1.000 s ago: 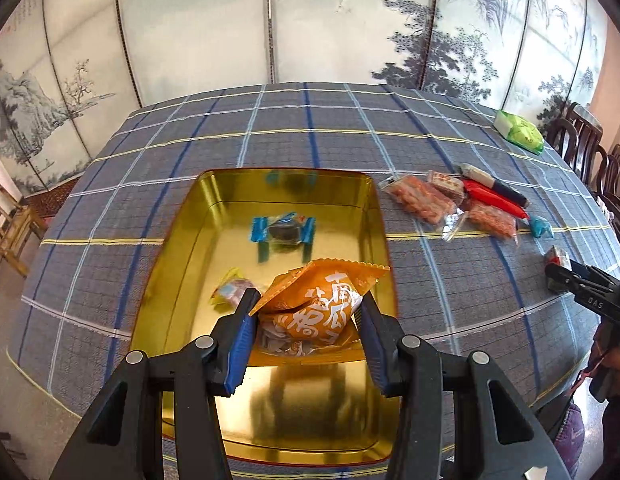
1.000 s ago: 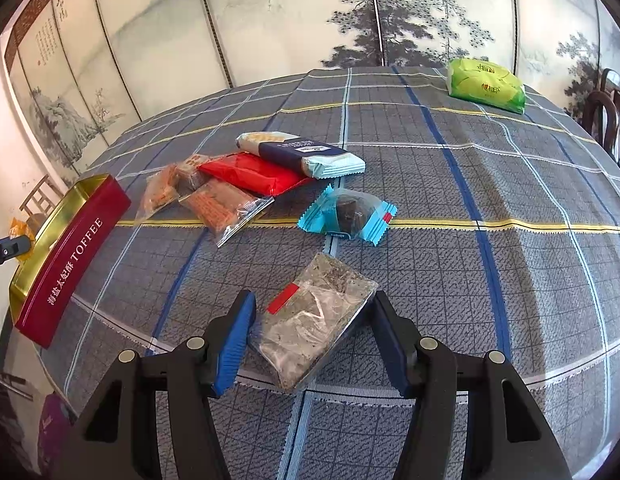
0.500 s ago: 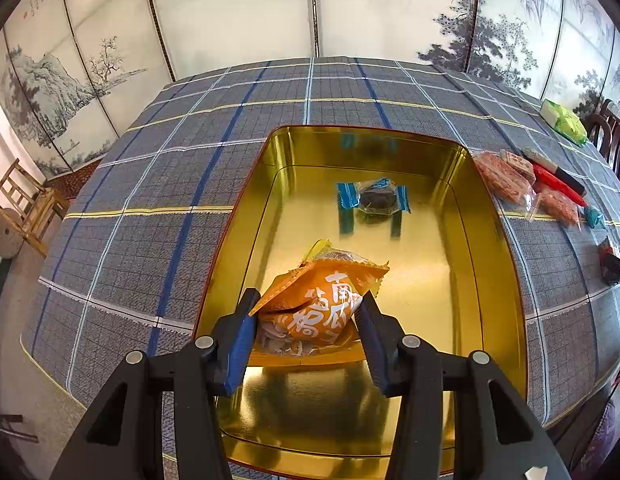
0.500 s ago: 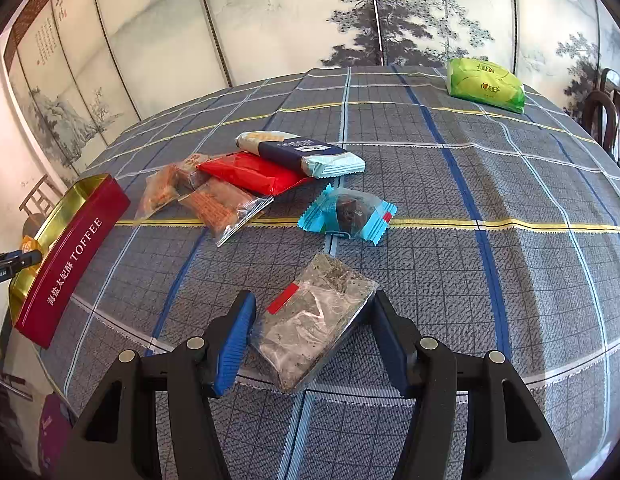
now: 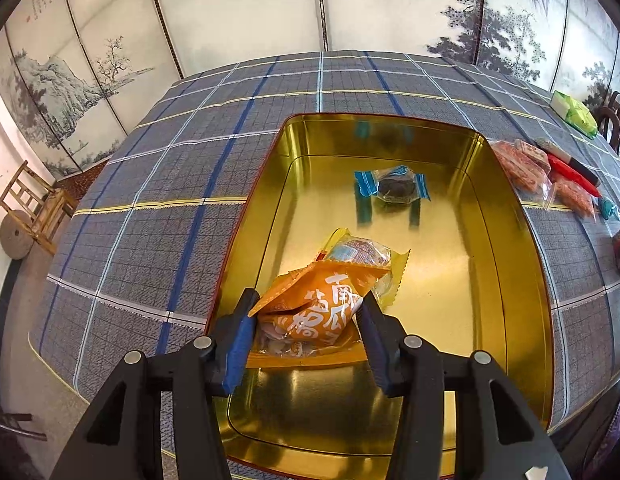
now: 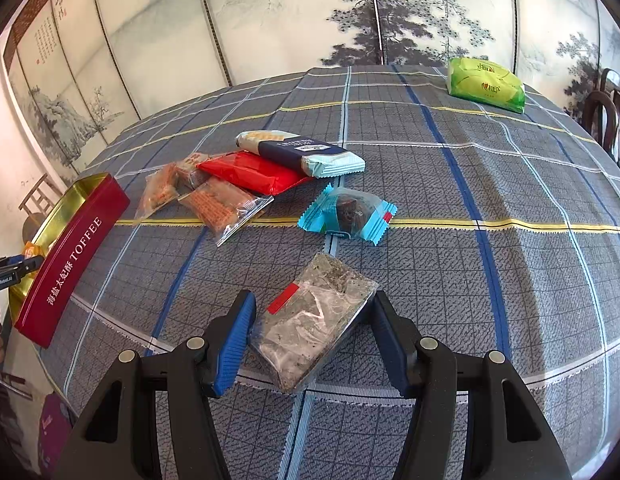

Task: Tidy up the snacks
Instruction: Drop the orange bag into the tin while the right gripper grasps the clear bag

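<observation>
**Orange packet over the tin, grey packet pinned on the cloth**

Left wrist view: my left tongs (image 5: 306,322) are clamped on an orange snack packet (image 5: 317,308), both pads pressed into its sides, and I have it over the near part of the gold tin (image 5: 505,264). I cannot tell whether its lower edge touches the tin floor. Just past the packet, at about 1 o'clock from it, a yellow-edged wrapped sweet (image 5: 361,252) lies on the tin floor. Farther in, at 12 o'clock, sits a blue-ended wrapped candy (image 5: 393,188). The tin stands on the plaid-covered counter (image 5: 158,208). At 2 o'clock, outside the tin, I see a cluster of loose snacks (image 5: 525,168).

Right wrist view: my right tongs (image 6: 313,332) grip a clear packet of grey crumbly snack (image 6: 313,328), which lies tilted between the pads against the cloth. At 12 o'clock from it lies a blue wrapped chocolate (image 6: 347,214). At 11 o'clock are a red packet (image 6: 254,172), a dark blue biscuit pack (image 6: 302,152) resting on it, and two clear packets of orange pieces (image 6: 206,200). A green pack (image 6: 485,84) lies well apart at 1 o'clock. The tin's red wall marked TOFFEE (image 6: 70,256) stands at 9 o'clock, with my other tongs' tip at its near end.
</observation>
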Demonstrator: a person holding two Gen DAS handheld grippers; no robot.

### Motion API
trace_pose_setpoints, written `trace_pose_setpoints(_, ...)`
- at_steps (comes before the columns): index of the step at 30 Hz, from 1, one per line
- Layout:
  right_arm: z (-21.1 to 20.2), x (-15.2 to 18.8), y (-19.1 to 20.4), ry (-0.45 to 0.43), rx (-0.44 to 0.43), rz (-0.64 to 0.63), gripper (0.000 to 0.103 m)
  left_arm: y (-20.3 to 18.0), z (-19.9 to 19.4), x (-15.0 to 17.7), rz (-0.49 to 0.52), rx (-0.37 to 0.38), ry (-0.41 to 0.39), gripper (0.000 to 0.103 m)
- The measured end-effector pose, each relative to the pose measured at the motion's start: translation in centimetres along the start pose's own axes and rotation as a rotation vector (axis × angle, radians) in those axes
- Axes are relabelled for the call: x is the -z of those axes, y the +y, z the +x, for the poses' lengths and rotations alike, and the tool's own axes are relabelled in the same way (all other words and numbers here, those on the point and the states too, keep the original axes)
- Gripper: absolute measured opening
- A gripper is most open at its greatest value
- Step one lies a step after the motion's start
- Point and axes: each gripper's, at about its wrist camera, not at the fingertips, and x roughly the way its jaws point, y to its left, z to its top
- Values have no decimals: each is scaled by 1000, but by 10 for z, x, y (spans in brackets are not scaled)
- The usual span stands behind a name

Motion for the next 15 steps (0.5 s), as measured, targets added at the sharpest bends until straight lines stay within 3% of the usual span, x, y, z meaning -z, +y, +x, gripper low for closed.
trace_pose_setpoints(15,-1,3,-2,7,-4,5,59,-1,-9,6,-4,-36,-12,56)
